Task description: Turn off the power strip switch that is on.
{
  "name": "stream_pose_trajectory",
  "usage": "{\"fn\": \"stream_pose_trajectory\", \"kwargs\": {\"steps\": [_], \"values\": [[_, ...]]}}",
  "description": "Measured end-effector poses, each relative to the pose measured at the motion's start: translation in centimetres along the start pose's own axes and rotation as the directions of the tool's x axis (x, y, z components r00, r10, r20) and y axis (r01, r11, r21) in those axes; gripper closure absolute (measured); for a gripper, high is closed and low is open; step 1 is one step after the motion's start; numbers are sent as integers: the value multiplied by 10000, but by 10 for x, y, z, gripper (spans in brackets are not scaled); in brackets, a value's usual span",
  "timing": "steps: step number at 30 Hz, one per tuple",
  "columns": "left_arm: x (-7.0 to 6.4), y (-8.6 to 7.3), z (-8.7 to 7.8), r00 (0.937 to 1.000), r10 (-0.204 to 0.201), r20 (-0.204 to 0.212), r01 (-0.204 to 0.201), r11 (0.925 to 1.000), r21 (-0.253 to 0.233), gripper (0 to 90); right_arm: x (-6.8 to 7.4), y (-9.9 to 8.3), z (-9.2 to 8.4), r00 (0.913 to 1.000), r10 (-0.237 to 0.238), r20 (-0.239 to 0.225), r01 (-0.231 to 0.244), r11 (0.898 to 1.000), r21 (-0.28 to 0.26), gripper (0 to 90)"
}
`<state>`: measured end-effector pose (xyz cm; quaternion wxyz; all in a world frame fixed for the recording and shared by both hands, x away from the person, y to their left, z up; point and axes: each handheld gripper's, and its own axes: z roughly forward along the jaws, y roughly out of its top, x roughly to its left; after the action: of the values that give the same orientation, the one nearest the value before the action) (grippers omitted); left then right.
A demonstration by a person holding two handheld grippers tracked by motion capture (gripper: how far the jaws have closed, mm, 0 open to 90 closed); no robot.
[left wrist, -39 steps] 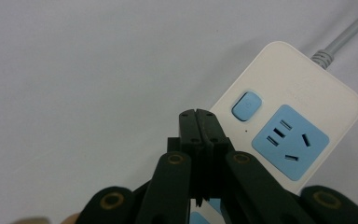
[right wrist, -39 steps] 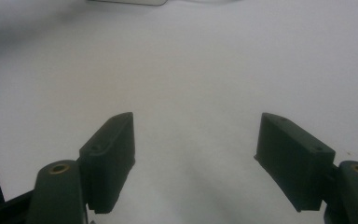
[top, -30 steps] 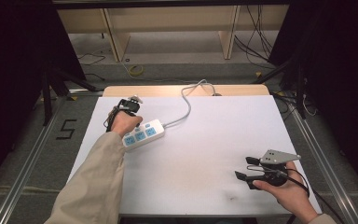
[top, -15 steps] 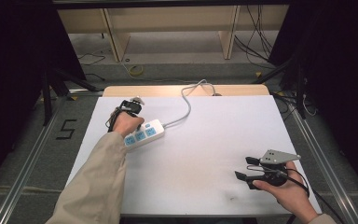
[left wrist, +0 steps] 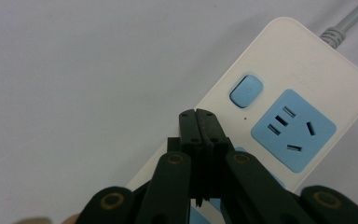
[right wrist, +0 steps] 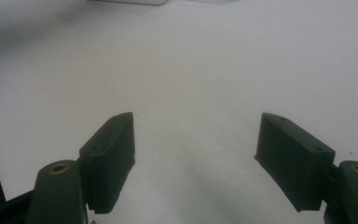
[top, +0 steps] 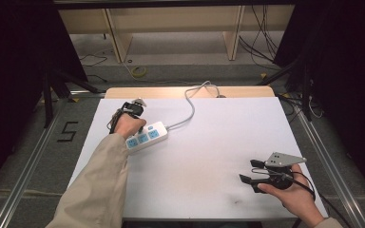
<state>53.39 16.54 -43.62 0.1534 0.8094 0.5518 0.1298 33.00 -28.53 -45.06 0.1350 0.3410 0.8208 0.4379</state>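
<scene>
The power strip (top: 146, 137) lies at the far left of the white table (top: 218, 142). The left gripper (left wrist: 198, 122), jaws pressed together, hovers just beside its blue switch (left wrist: 246, 90), apparently not yet pressed; the right gripper (top: 251, 172) rests spread at near right

Power strip (top: 146, 137) lies at table's (top: 209, 137) left; its cord (top: 188, 107) seemingly runs off the far edge

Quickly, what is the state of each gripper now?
Left gripper: closed, holding nothing, tips over the power strip.
Right gripper: open, empty, above the table.
</scene>
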Motion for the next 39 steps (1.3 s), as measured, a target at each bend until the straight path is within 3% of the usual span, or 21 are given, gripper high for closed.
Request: {"fn": "stream_pose_trajectory", "kwargs": {"steps": [8, 15, 39], "values": [[-4, 5, 0, 9991, 333, -269, -321, 9984, 463, 899, 0, 0, -1, 10000, -13, -6, 14, 10000, 17, 284], [-6, 6, 0, 9988, 295, -382, -271, 9977, 619, 899, 1, 0, -1, 10000, -9, -18, 9, 10000, 12, 284], [-9, 7, 1, 9973, 446, -581, -406, 9968, 684, 899, 1, 0, 0, 10000, -32, -20, 32, 10000, -8, 284]]}}
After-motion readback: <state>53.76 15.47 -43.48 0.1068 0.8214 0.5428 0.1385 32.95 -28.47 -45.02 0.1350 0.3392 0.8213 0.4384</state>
